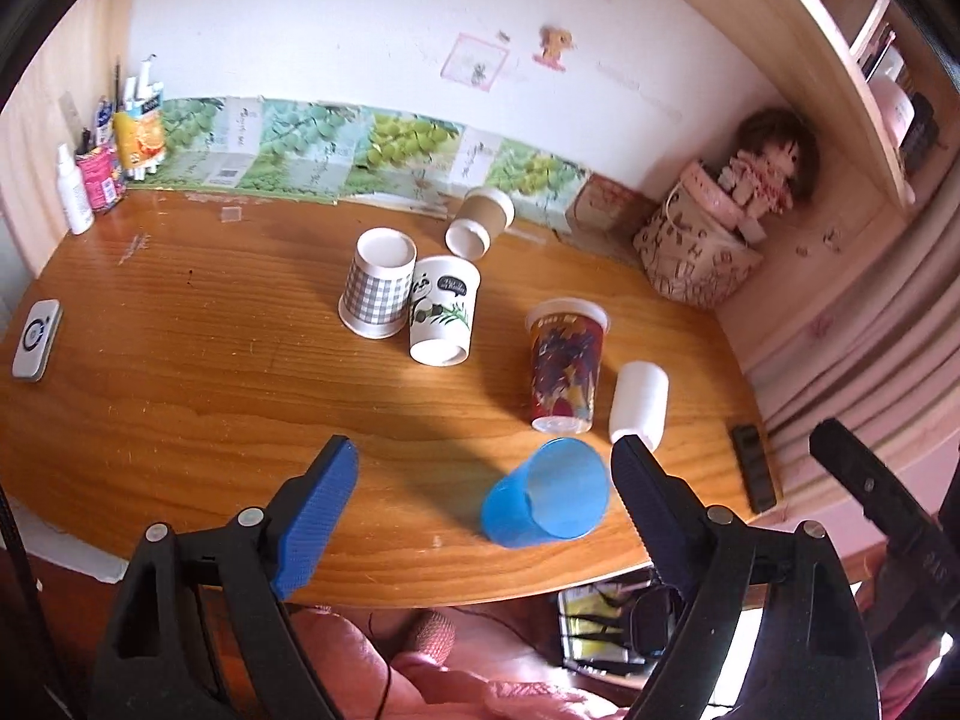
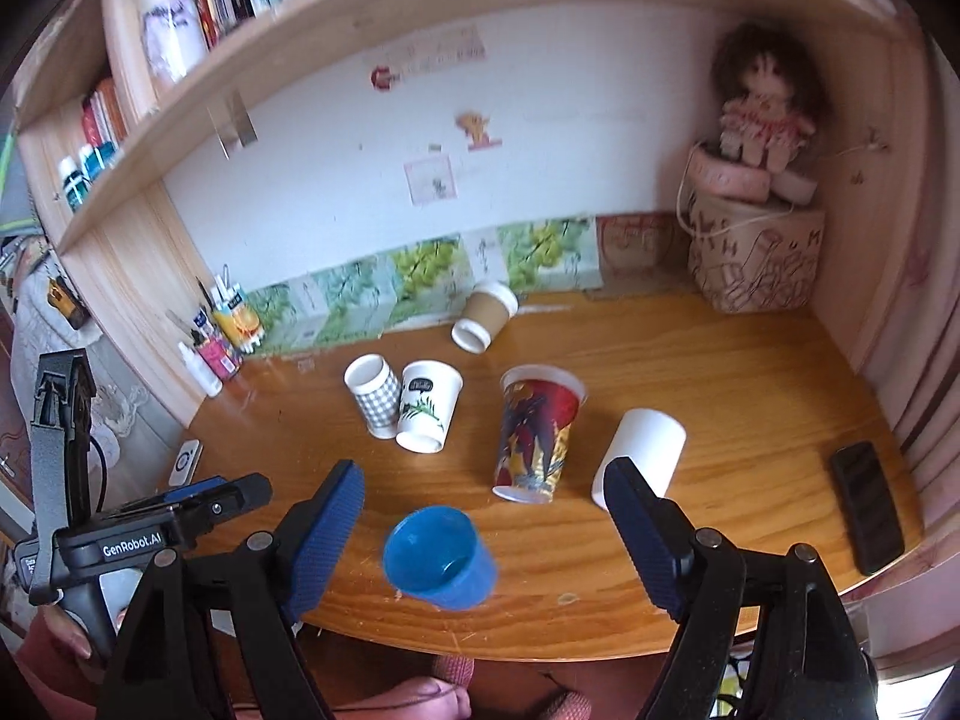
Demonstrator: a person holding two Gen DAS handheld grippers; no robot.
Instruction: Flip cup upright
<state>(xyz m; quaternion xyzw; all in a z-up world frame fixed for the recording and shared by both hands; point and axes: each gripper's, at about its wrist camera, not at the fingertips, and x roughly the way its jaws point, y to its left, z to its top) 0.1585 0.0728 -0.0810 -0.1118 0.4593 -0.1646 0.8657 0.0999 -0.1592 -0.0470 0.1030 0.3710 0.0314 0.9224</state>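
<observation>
Nearest the viewer, the left gripper is hovering over the front edge of a wooden table, its blue-padded jaws spread wide and gripping nothing. The right gripper is hovering likewise, jaws wide apart and empty. A blue plastic cup is lying tipped on its side near the front edge, between the spread fingers in both views, touching neither; motion blur is softening its rim, so its exact lean is hard to judge.

Just beyond it, a white cup is lying on its side, its mouth hidden behind one finger. Beside that, a colourful printed cup is resting mouth-down. Farther back, a checked cup and a panda-print cup are touching each other. A brown sleeved paper cup is lying on its side near the wall. A dark phone is resting at the right edge. A doll is sitting on a patterned box in the far corner.
</observation>
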